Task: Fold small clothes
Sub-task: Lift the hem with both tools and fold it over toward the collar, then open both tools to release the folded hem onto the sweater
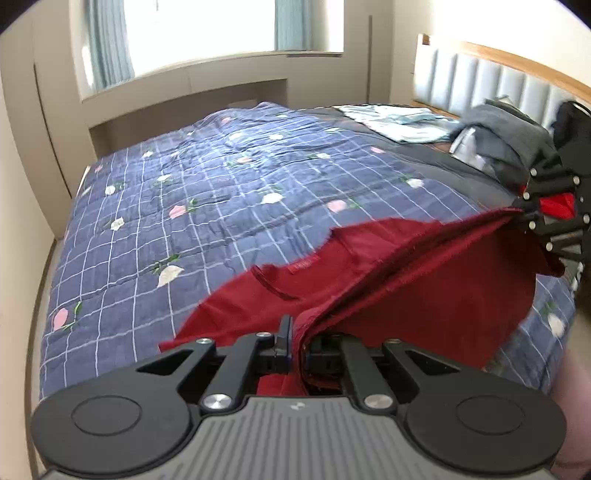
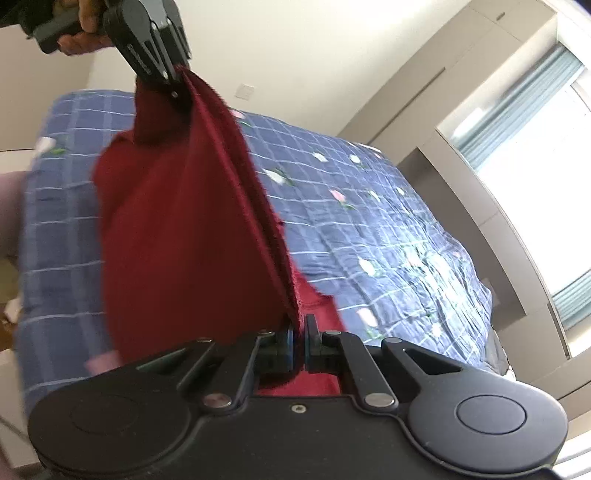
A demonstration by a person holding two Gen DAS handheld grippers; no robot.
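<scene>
Red top (image 1: 388,273) looked soft and floppy, stretched over the bed (image 1: 221,206); left gripper (image 1: 295,332) and right gripper (image 2: 300,328) both pinched its edge, best hold.

A blue checked quilt (image 1: 229,206) covers the bed, with a padded headboard (image 1: 491,79) and curtained window (image 1: 207,26) beyond.

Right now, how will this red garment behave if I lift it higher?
Likely floppy: the red garment sags between the left gripper and right gripper. Probably light; the pinched edge stays taut. Its free part may trail over the quilt.
</scene>
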